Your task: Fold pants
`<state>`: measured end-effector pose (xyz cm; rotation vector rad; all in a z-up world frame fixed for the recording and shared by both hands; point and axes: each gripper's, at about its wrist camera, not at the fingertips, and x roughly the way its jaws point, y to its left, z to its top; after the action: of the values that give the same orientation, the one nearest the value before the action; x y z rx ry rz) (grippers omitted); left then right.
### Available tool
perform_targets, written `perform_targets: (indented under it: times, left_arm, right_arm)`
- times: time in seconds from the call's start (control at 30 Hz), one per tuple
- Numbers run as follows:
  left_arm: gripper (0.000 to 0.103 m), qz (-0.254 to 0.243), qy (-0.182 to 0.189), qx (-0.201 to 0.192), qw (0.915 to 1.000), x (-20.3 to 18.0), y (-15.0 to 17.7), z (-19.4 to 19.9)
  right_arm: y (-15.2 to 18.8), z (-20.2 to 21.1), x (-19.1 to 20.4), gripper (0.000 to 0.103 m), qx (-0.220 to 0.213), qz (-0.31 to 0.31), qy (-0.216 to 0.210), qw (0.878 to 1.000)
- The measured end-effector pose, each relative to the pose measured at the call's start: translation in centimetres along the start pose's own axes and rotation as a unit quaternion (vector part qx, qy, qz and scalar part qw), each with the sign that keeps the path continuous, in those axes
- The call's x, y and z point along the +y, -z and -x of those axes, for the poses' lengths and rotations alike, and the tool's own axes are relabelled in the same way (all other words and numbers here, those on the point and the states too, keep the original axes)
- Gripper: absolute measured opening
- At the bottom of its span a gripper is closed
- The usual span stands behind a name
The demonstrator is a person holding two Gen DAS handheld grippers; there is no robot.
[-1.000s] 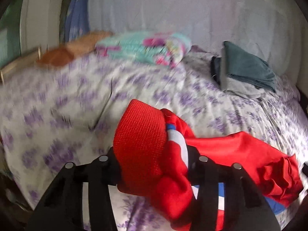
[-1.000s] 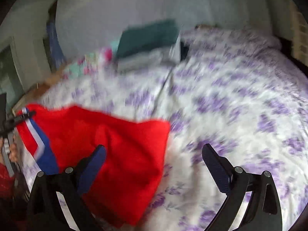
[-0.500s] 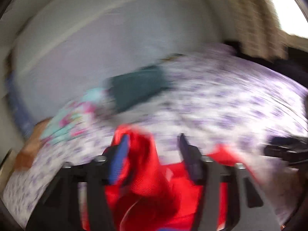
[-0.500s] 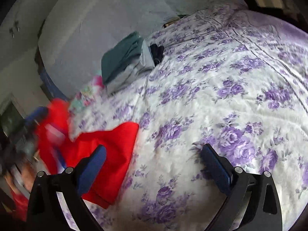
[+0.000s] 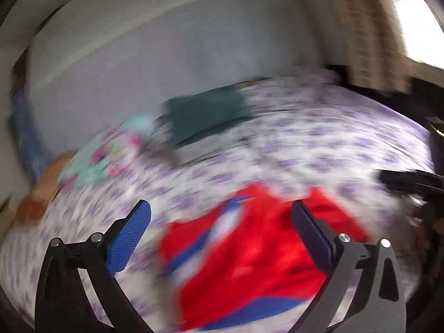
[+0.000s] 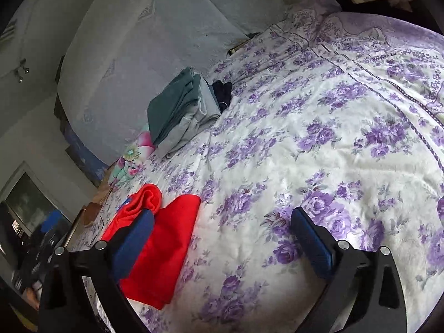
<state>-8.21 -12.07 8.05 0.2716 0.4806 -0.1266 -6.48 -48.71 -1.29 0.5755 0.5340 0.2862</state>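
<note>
The red pants with a blue and white side stripe lie loose on the purple-flowered bedspread, blurred in the left wrist view. My left gripper is open and empty above them. In the right wrist view the pants lie at the lower left, partly behind my left-hand finger. My right gripper is open and empty over the bedspread, just right of the pants.
A stack of folded teal and grey clothes sits near the headboard, with a dark garment behind it. A folded floral piece lies to its left. The other gripper shows at the left wrist view's right edge.
My left gripper has let go of the red pants and opened wide, and they now lie on the bed. My right gripper has swung right, away from the pants, still open.
</note>
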Motion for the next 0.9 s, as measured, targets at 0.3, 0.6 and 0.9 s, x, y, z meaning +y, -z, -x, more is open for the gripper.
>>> perform_targets:
  times: [0.3,0.6,0.9]
  left_arm:
    - [0.099,0.065,-0.099,0.100,0.9878,8.6,7.3,-4.4]
    - [0.099,0.153,0.003,0.172,0.9731,11.7,12.4,-8.1]
    - [0.099,0.234,0.080,0.155,0.9565,13.9,14.0,-8.0]
  right_arm:
    - [1.9,-2.4,11.4,0.100,0.039,0.172,-0.058,0.983]
    - [0.6,-12.4,15.2,0.069,0.143,0.180,-0.038,0.972]
    - [2.2,-10.8,16.8,0.028,0.096,0.219,-0.015,0.971]
